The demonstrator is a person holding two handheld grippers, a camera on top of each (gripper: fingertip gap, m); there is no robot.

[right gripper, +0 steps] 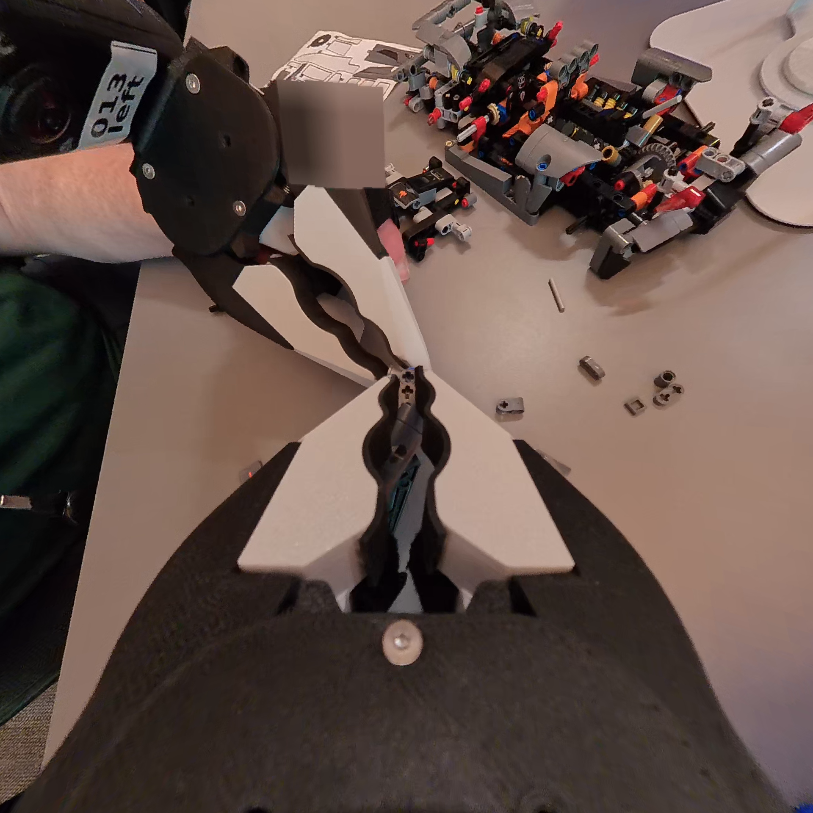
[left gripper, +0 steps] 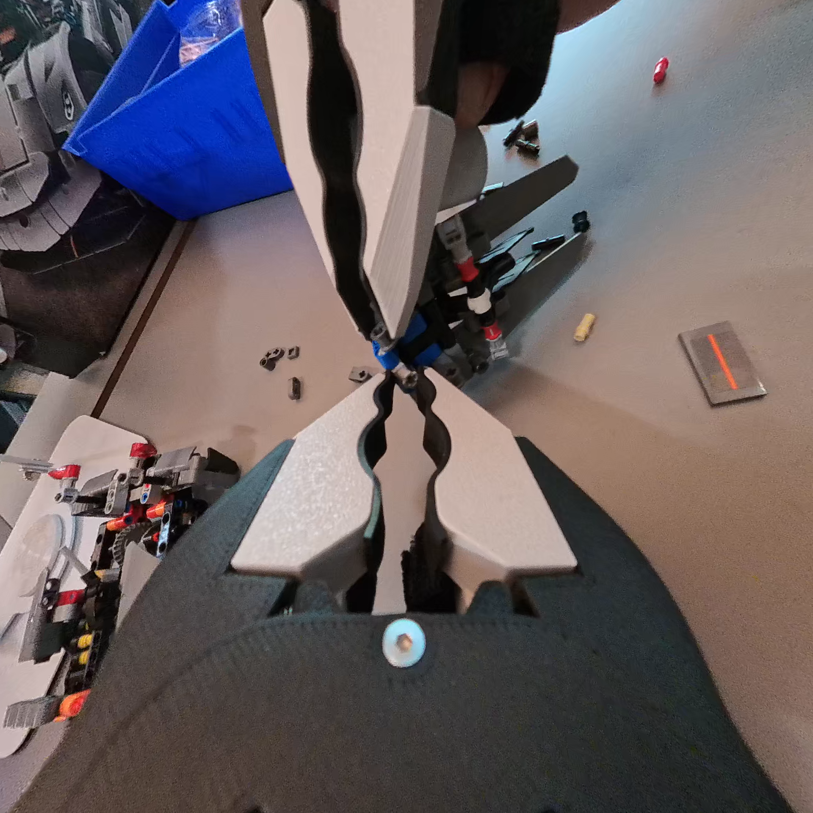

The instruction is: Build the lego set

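Note:
My right gripper [right gripper: 407,374] is shut on a small dark sub-assembly [right gripper: 407,424] with black panels, blue connectors and red and white bushes; it also shows in the left wrist view [left gripper: 466,299]. In that view the right gripper [left gripper: 382,338] comes down from the top. My left gripper [left gripper: 405,377] faces it tip to tip, its jaws nearly closed on a short grey pin [left gripper: 407,378] at the blue end of the sub-assembly. In the right wrist view the left gripper [right gripper: 396,365] reaches in from the upper left. Both hold the piece just above the grey table [right gripper: 572,484].
The large car chassis [right gripper: 572,132] stands at the far side, a smaller black module [right gripper: 431,189] and a printed sheet [right gripper: 343,57] beside it. Loose grey parts [right gripper: 660,389], a thin axle [right gripper: 556,295], a striped dark tile [left gripper: 721,363], a tan pin [left gripper: 584,326] and a blue bin [left gripper: 184,132] lie around. Less than 4 cm separates the two grippers' tips. Between my left fingertips and the thin axle [right gripper: 556,295] there is roughly 11 centimeters.

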